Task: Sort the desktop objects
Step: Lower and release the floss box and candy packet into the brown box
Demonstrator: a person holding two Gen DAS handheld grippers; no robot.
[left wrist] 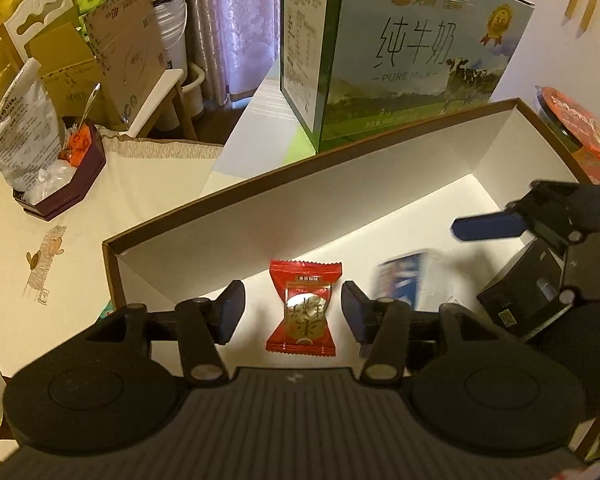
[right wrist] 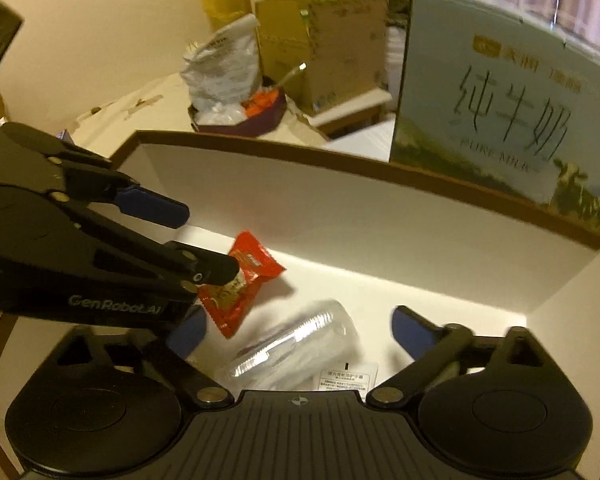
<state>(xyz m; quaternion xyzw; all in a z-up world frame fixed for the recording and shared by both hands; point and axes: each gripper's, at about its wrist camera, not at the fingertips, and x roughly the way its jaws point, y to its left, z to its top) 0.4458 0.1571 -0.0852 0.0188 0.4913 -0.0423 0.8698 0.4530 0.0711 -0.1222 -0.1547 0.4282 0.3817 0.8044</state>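
red candy packet (left wrist: 302,307) lies flat on white floor of brown-rimmed box (left wrist: 228,196), between jaws of left gripper (left wrist: 293,311); jaws part open, pads clear of packet on both sides. right gripper (right wrist: 294,332) over same box, jaws spread wide, nothing held; clear plastic cup (right wrist: 300,348) lies on its side below them beside small white sachet (right wrist: 347,376). milk carton (left wrist: 392,52) stands behind box on counter (left wrist: 60,272).
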